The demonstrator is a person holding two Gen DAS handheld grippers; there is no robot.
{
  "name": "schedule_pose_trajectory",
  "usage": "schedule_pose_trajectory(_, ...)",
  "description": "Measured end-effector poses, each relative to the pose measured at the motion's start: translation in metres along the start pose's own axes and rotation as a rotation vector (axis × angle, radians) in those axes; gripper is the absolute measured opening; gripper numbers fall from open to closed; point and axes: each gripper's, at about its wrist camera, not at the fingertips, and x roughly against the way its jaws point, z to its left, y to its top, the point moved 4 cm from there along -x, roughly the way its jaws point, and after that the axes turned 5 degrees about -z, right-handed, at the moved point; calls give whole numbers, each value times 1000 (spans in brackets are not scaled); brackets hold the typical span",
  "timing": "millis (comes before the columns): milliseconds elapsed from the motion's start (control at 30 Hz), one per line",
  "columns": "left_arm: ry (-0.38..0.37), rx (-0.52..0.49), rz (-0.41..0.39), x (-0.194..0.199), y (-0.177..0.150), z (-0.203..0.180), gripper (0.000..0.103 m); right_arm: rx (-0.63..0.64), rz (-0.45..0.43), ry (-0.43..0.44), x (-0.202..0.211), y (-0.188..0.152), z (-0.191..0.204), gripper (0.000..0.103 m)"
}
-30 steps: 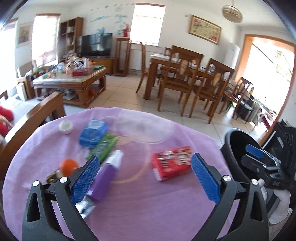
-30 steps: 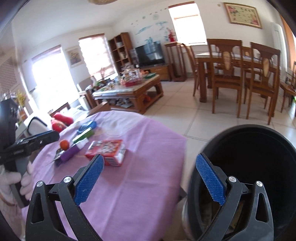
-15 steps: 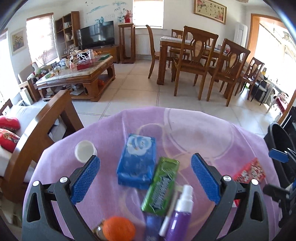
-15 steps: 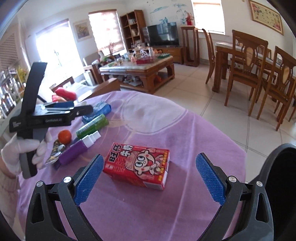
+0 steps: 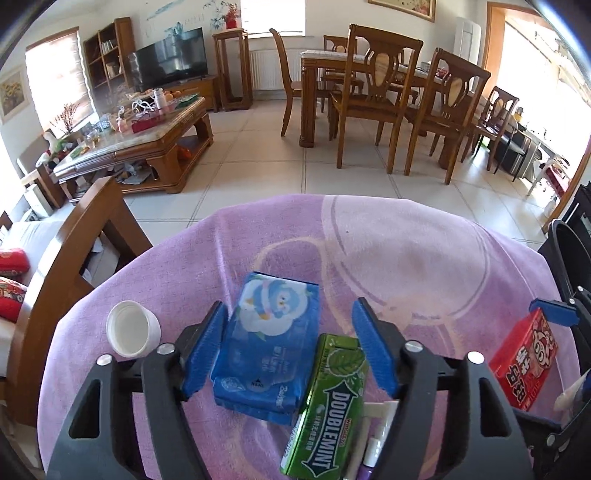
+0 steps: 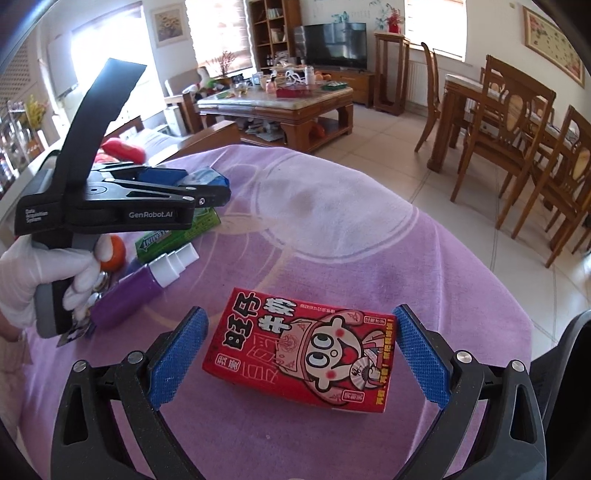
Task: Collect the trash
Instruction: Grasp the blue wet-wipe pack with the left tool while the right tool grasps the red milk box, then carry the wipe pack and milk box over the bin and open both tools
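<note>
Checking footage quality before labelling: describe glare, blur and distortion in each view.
Left wrist view: windows and the doorway at right blown out white, fisheye bends the room edges, blue tissue pack sharp. Right wrist view: window at upper left overexposed, red carton crisp, corners vignetted black.

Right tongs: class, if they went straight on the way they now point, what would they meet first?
Probably the red carton: it lies between the open right tongs, neither pad touching. Depth is unclear, but nothing else lies before it on the purple cloth.

Bright daylight, windows [image 6: 218, 33] blown out — sharp focus, fisheye-curved edges
</note>
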Motion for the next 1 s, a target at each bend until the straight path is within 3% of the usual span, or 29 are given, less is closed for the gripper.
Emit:
schedule_pose_trajectory(100,5,30,0,-2,2,6,50,15,8,-8,-3,0,4,93)
schedule_pose_trajectory(233,-18,60,-3,2,-2,12,42,24,7,-2,-2,-4,7,93)
schedule_pose_trajectory(433,-64,154,-36,20,-10,25,41,-11,-27,30,12,-5,-1,92)
schedule_pose_trajectory(667,-90,179,-149,72,-6,21,41,-59,-133,83,52,-2,-7,92)
schedule_pose_trajectory(1000,-185,108,-281,143,5,-51,41,-114,-266,100,128,-12,-38,93)
